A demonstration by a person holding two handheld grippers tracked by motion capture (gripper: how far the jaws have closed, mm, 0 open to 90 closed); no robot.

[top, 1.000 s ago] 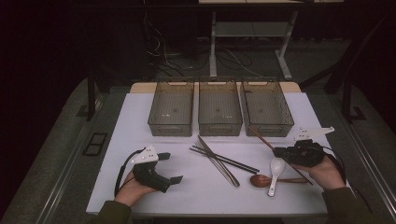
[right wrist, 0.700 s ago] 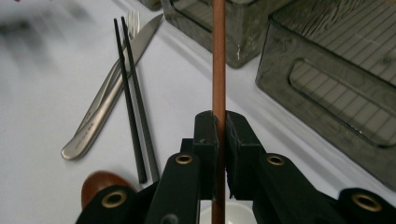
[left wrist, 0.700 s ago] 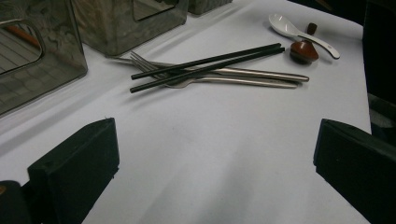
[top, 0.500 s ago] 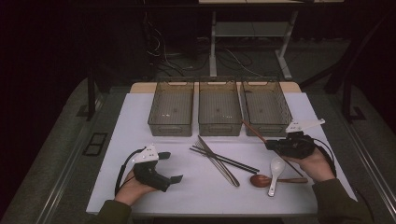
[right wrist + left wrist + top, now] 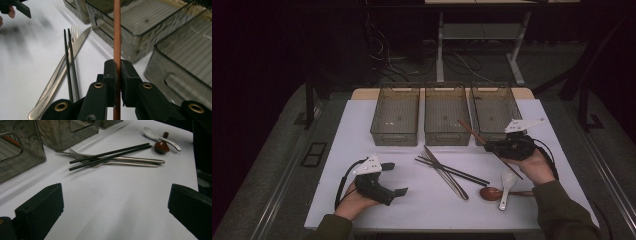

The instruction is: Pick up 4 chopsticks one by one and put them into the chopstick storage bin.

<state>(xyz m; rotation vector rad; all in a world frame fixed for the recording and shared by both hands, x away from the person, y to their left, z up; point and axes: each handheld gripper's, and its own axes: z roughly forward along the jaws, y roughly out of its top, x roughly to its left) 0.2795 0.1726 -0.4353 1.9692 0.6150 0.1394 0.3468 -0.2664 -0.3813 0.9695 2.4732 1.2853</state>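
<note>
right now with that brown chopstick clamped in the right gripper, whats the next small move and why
Probably carry it a little further over the right bin and lower it in. The right gripper is shut on the brown chopstick, whose tip in the high view already reaches over that bin's near wall. The black chopsticks and forks remain on the table, so sorting likely goes on.

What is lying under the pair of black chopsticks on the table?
Under the black chopsticks lie a silver fork and another silver utensil, probably a knife. The chopsticks cross over them, hiding part of the fork.
</note>
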